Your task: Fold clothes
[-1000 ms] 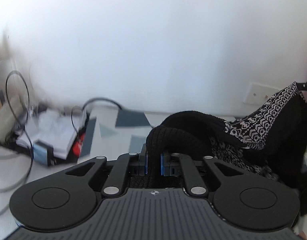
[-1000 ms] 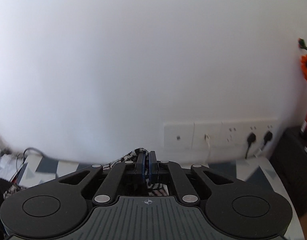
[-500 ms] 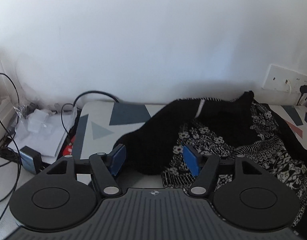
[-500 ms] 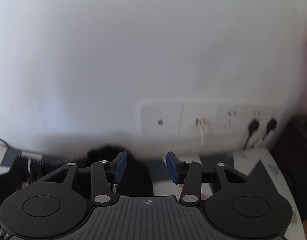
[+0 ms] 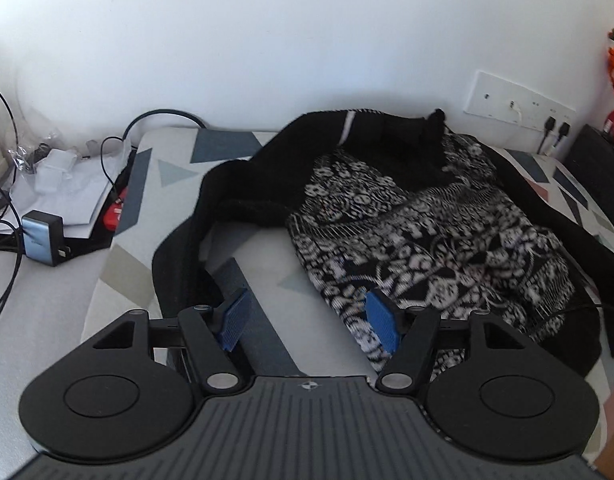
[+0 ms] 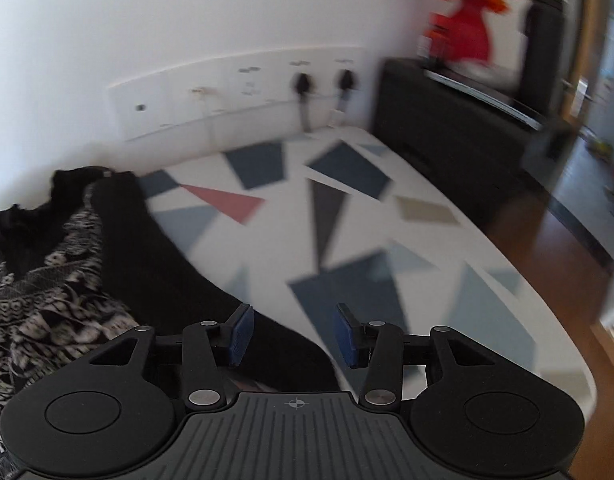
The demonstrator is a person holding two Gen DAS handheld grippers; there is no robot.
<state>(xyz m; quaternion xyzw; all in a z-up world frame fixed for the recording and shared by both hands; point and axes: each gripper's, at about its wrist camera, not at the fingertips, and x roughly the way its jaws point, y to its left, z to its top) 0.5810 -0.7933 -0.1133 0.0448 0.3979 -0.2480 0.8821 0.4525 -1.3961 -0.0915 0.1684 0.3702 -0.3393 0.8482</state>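
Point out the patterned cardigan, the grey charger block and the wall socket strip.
Patterned cardigan [image 5: 427,236], left wrist view: middle of its black-and-white front.
Grey charger block [image 5: 43,236], left wrist view: its front face.
Wall socket strip [image 6: 235,92], right wrist view: centre of the white plate.

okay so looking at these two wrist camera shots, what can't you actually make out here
- Left wrist view: the near hem of the patterned garment is hidden behind the left gripper.
- Right wrist view: the red vase and orange flowers are motion-blurred and cut by the top edge.
- Right wrist view: the garment's left part runs off frame.
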